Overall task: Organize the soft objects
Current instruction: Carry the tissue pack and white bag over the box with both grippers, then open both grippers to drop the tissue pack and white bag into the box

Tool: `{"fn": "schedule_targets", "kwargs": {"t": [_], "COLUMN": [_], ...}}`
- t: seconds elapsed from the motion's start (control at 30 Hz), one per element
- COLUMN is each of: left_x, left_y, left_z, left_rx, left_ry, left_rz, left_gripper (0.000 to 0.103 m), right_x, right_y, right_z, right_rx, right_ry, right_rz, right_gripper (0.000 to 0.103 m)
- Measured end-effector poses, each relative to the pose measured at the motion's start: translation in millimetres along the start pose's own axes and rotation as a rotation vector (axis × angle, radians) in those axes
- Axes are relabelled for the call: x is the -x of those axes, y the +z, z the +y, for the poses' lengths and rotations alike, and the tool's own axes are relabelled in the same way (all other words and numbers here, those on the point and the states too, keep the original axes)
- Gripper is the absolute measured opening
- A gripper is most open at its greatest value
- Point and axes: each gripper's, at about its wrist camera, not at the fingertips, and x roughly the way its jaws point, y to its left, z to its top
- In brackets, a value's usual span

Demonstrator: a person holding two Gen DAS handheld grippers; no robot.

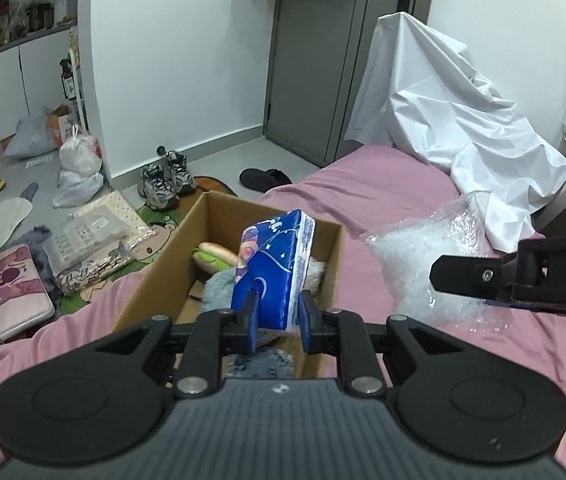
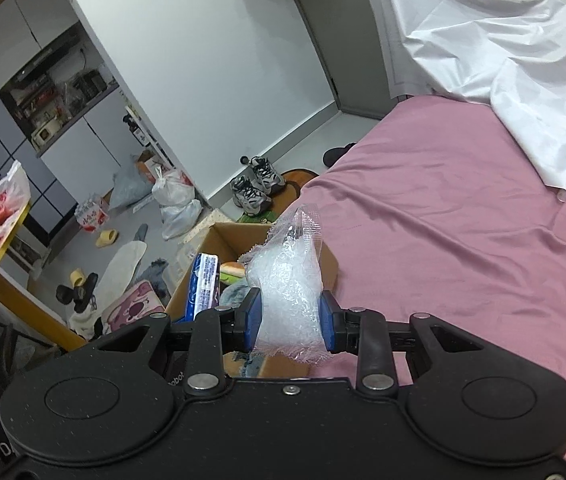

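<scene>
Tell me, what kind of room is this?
Probably a small, lived-in bedroom: a bed with a pink sheet, sneakers and bags on the floor by the door, and kitchen cabinets off to one side.

Left wrist view: mounted behind the left gripper, looking forward along its fingers, slightly down, close over the box at frame centre. Bed across centre and lower right, floor at left, door at upper centre. Right gripper entering from the right edge.

Right wrist view: mounted behind the right gripper, rolled so walls and door lean, facing down over the bed filling the right half. Box just ahead at lower centre, equally near.

Shared: box, pink bed, white sheet at upper right, shoes, floor clutter at left.
</scene>
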Motion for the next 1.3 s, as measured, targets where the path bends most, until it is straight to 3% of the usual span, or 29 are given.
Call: {"fn": "schedule_targets", "kwargs": {"t": [0.47, 0.93, 1.0, 1.07, 1.3], "left_x": [-29.4, -41.8, -41.8, -42.1, -39.6], "left_y": [-3.4, -0.4, -0.2, 0.2, 4.6], "left_z": [58.8, 80.8, 81.9, 83.5, 89.4], "left_rx": [0.147, 0.229, 0.231, 0.234, 0.249], "left_ry": [-0.003, -0.036, -0.044, -0.049, -0.042], "left_rz": [0.100, 0.143, 0.144, 0.146, 0.139], "left_gripper": [0.022, 0.026, 0.026, 0.028, 0.047], "right_x": [-37.1, -68.0, -71.6, -73.2, -69.6], "right_y": [6.5, 19.5, 22.9, 25.3, 22.0], "right_z": [34.0, 59.0, 60.7, 63.3, 67.9], "right_rx": [0.042, 0.072, 0.078, 0.078, 0.072], "right_ry": [-0.064, -0.165, -0.173, -0.194, -0.214], "right_rz": [0.005, -0.024, -0.036, -0.048, -0.046], "right_gripper": [0.030, 0.032, 0.035, 0.053, 0.072]}}
